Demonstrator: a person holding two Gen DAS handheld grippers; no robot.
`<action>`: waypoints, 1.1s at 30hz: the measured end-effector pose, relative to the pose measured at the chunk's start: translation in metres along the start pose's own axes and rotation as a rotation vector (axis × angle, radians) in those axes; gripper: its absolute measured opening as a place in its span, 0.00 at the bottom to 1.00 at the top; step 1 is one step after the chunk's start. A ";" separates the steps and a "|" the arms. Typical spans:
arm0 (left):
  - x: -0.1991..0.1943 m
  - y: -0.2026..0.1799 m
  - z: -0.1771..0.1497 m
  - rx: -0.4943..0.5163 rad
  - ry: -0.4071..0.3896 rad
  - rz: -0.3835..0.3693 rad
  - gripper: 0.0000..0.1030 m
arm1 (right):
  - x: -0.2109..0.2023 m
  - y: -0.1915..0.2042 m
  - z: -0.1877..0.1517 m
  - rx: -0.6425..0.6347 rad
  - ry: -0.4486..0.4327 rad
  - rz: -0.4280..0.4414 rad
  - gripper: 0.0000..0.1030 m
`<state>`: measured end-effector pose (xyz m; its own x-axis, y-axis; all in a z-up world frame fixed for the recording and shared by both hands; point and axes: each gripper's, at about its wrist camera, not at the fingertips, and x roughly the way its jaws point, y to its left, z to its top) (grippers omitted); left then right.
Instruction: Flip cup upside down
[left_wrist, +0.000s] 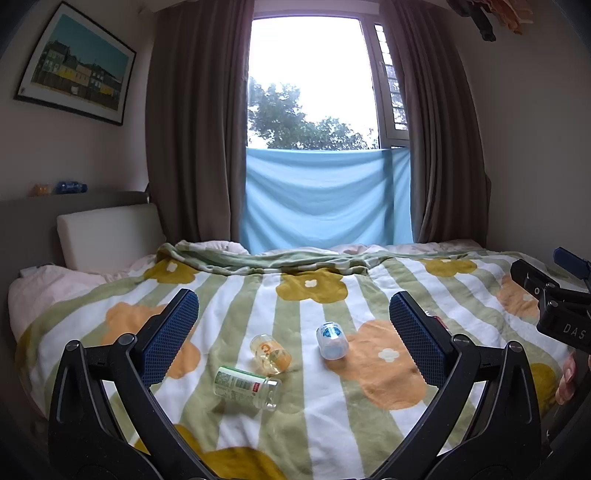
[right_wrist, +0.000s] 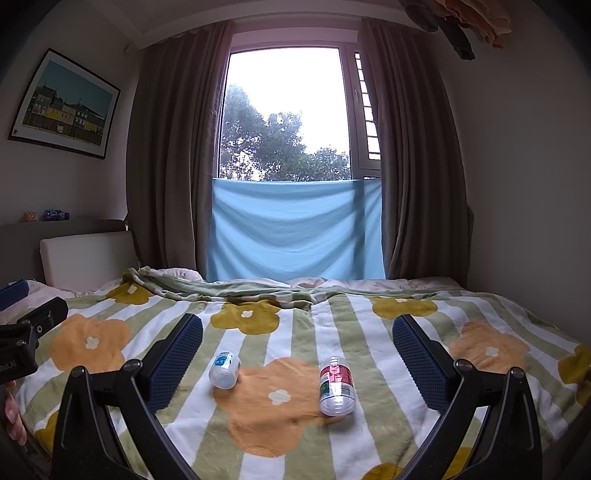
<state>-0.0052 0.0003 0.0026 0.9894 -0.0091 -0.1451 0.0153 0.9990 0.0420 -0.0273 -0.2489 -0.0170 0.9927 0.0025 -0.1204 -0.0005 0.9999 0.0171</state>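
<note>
Left wrist view looks along the left claw (left_wrist: 293, 332), whose two blue-padded fingers stand wide apart with nothing between them, hanging above a bed (left_wrist: 461, 280) covered by a striped blanket with orange and mustard flowers. Four small clear cups lie on their sides on the blanket, all toward the near edge of the bed. In this view the green-labelled cup (left_wrist: 246, 387) lies nearest that edge, the orange-printed cup (left_wrist: 270, 353) sits just behind it and close beside it, and the blue-labelled cup (left_wrist: 331, 339) rests a little to the right, at the rim of an orange flower, apart from the other two. Right wrist view shows the right claw (right_wrist: 297, 356) likewise spread wide and empty over the blanket. Between its fingers lie the blue-labelled cup (right_wrist: 225, 370) to the left and a red-and-green-labelled cup (right_wrist: 336, 380) to the right, well apart, with an orange flower between and under them; the red-and-green one has its open mouth turned toward the camera. None of the cups touches a claw. Beyond the far edge of the bed a light blue cloth (right_wrist: 295, 229) hangs across the lower window between brown curtains (right_wrist: 173, 147), and a framed picture (right_wrist: 64, 103) hangs on the left wall.
</note>
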 end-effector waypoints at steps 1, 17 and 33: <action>0.000 0.000 0.000 0.000 0.000 0.001 1.00 | 0.000 0.000 0.000 0.000 0.001 -0.001 1.00; -0.001 -0.001 -0.002 -0.002 0.002 -0.002 1.00 | 0.001 0.000 -0.001 0.001 0.000 0.000 1.00; 0.000 0.000 -0.004 -0.004 0.005 -0.002 1.00 | 0.000 -0.001 -0.001 0.002 0.001 0.000 1.00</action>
<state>-0.0061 0.0004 -0.0014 0.9886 -0.0111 -0.1502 0.0169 0.9992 0.0373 -0.0278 -0.2496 -0.0175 0.9926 0.0025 -0.1218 -0.0002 0.9998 0.0192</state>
